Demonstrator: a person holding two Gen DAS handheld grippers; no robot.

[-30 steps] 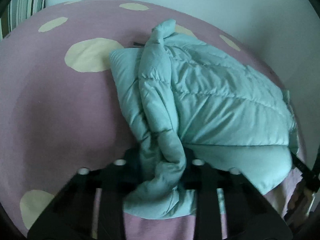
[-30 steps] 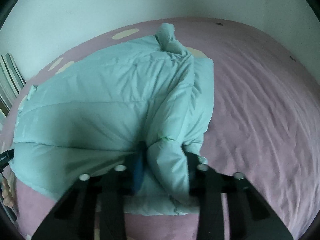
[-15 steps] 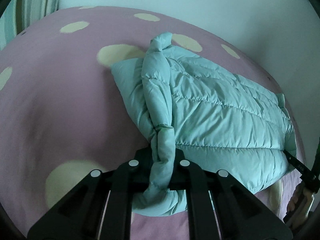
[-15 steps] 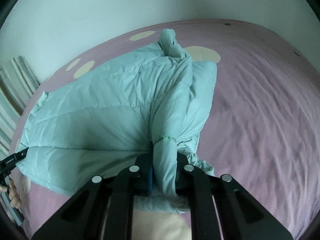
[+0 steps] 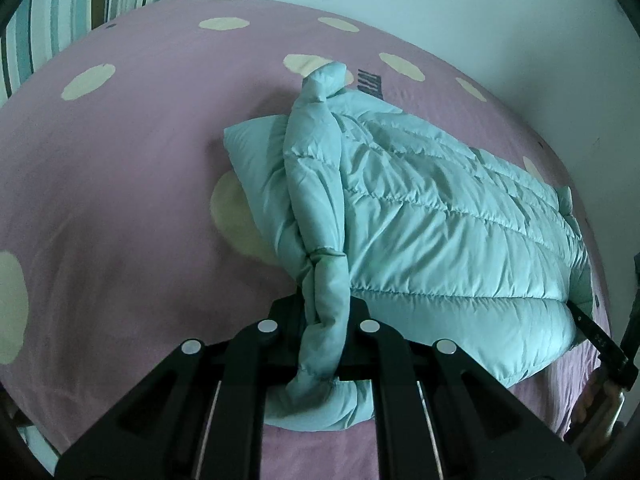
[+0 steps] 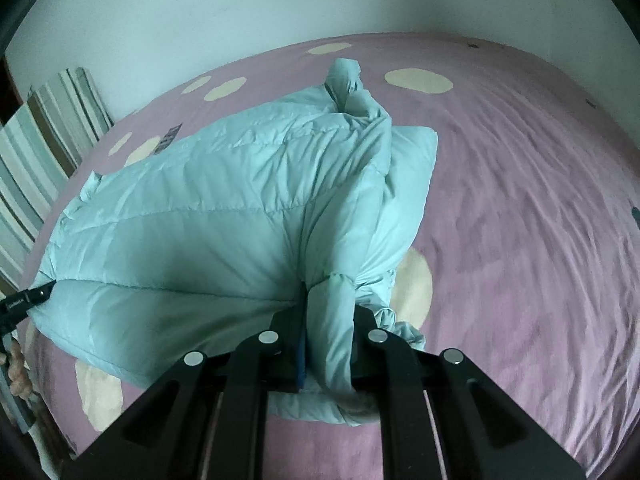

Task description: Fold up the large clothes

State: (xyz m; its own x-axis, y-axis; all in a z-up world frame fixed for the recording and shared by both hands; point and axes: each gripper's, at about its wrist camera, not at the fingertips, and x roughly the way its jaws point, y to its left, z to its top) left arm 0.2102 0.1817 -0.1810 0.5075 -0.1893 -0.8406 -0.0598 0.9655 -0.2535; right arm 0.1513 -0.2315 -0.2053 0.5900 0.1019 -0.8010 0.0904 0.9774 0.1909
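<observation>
Within the last second both the left gripper (image 5: 324, 320) and right gripper (image 6: 326, 320) have pinched tight on bunched edges of the puffy jacket (image 5: 440, 220) and dragged it toward the camera across the spotted bedsheet (image 5: 120, 200) (likely setting up a fold).

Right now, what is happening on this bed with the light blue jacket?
A person is folding a light blue puffer jacket on a bed with a pink spotted sheet, using two hand-held grippers. The left gripper is shut on one bunched edge of the jacket, and the right gripper is shut on another bunched part. Both sets of jaws have just been closing on the fabric. The jacket lies partly doubled over, with its gripped edge raised off the sheet.
</observation>
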